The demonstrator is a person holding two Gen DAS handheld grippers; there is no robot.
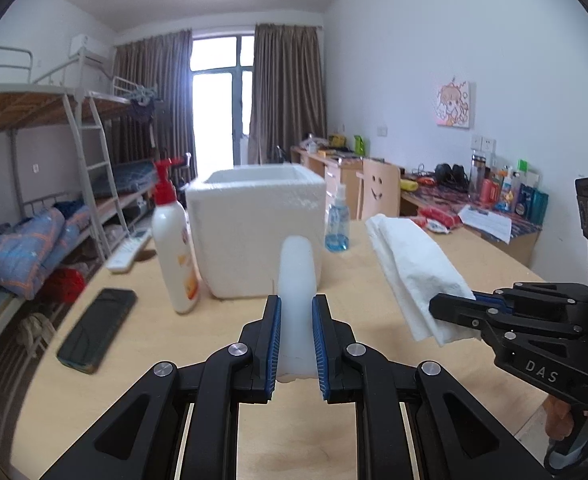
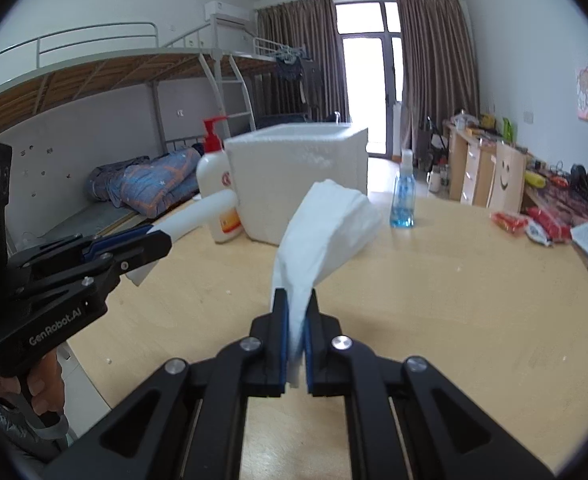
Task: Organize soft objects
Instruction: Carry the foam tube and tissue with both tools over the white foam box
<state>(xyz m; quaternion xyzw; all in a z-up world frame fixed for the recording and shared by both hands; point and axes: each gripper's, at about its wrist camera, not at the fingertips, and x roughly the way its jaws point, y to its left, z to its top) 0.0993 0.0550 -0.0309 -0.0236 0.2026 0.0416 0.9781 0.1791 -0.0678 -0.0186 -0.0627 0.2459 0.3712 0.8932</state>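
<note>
While both soft things hang clear of the wooden table [image 1: 474, 256], let's take them one at a time. First, the white foam strip [image 1: 297, 280]: it's pinched between the blue pads of the left gripper [image 1: 297, 312], sticking straight out ahead toward the white foam box [image 1: 253, 232]. It holds its shape and barely droops, so I'd call it light and springy, squashy under the pads rather than stiff. The grip sits near its near end, which looks fine for something this light.

Now the folded white paper towel [image 2: 326, 224]: the right gripper [image 2: 297, 312] has its pads clamped tight on one thin corner, and the rest fans up and out, floppy and loose. That one will sag and swing, and it could tear if tugged, so a hold on the doubled edge seems wise.

Moving outward, the foam box stands open-topped at the far side of the table, looking like the likely place for both. Left of it stands a white lotion bottle [image 1: 173, 248] with a red pump, nearly touching the box. Right of the box is a small blue sanitizer bottle [image 1: 337, 220]. A dark phone [image 1: 97, 328] lies flat at the near left. Red snack packets [image 2: 534, 224] sit at the far right edge.
</note>
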